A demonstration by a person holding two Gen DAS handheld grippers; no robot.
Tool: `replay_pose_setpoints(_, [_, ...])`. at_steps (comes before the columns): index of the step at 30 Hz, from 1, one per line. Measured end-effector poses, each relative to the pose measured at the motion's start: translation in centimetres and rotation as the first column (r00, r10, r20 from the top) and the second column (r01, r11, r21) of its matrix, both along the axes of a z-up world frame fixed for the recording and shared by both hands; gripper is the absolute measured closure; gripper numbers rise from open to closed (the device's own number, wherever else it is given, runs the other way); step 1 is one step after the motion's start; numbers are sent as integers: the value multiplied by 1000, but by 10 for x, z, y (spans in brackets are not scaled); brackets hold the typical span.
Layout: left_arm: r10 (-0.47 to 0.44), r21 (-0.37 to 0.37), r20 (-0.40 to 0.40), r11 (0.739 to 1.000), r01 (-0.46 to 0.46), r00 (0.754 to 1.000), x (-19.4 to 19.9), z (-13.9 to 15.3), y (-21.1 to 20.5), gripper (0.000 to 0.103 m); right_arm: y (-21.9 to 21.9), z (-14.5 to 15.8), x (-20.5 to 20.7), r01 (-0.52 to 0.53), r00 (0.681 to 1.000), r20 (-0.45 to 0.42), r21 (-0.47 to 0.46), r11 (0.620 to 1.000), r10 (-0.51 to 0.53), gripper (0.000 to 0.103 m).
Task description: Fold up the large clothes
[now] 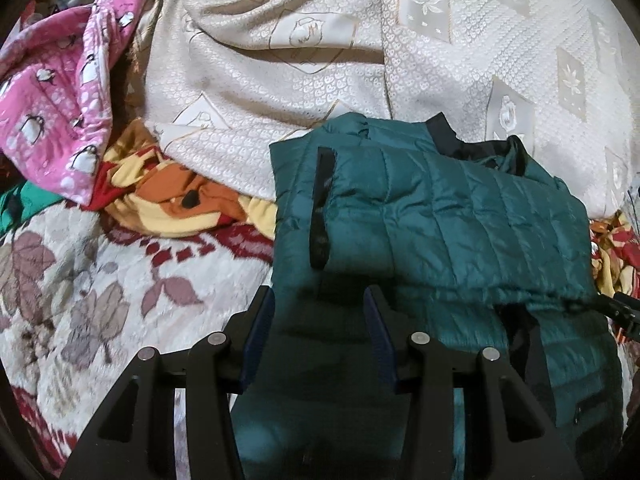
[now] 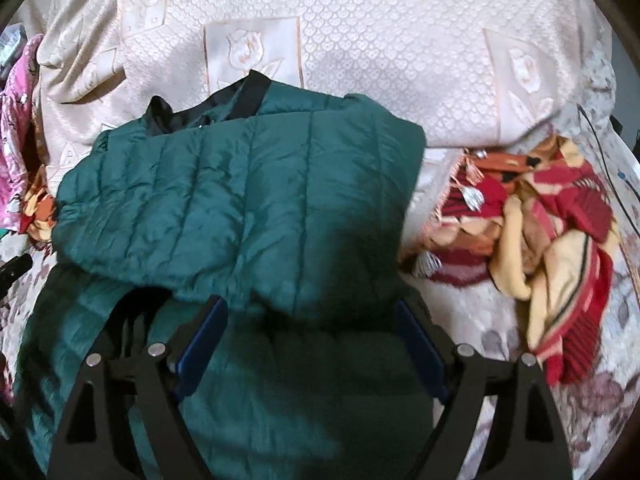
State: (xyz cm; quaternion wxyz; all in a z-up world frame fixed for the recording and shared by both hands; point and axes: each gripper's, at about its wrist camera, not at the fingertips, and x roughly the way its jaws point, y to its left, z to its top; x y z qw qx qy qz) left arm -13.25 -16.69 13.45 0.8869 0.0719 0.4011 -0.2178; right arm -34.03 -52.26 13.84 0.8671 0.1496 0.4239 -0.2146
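A dark green quilted puffer jacket (image 1: pixel 440 216) with black collar trim lies partly folded on a bed, its upper half laid over its lower half. It fills the middle of the right wrist view (image 2: pixel 240 200) too. My left gripper (image 1: pixel 320 304) is open just above the jacket's left part, with nothing between its blue pads. My right gripper (image 2: pixel 312 320) is open wide over the jacket's near right part, also empty. The other gripper's black tip shows at the right edge of the left wrist view (image 1: pixel 624 312).
A cream embossed bedspread (image 1: pixel 320 60) lies bunched behind the jacket. A pink penguin-print cloth (image 1: pixel 52 96) is at the far left. A red, orange and yellow blanket (image 2: pixel 540 232) is heaped to the right. A floral blanket (image 1: pixel 80 280) covers the bed below.
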Motion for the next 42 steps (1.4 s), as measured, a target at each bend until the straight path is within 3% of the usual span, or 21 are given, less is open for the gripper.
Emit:
replay_pose_setpoints(9, [5,44,-10,999,-5,1000,-33,-8,23,77,6,-18,-42,23,998,-52,48,999,-20,15])
replay_pose_setpoints(18, [9,50,-23,999,-8,1000,-58,-11,43,77,20,-16,-80,17,998,-67,48,999,-14,15])
replay_pose_setpoints(42, [25,77,-78,997,-19,997,-110,-22,91,77,58,-15,-138,-23,993,-118,34,999,27,15])
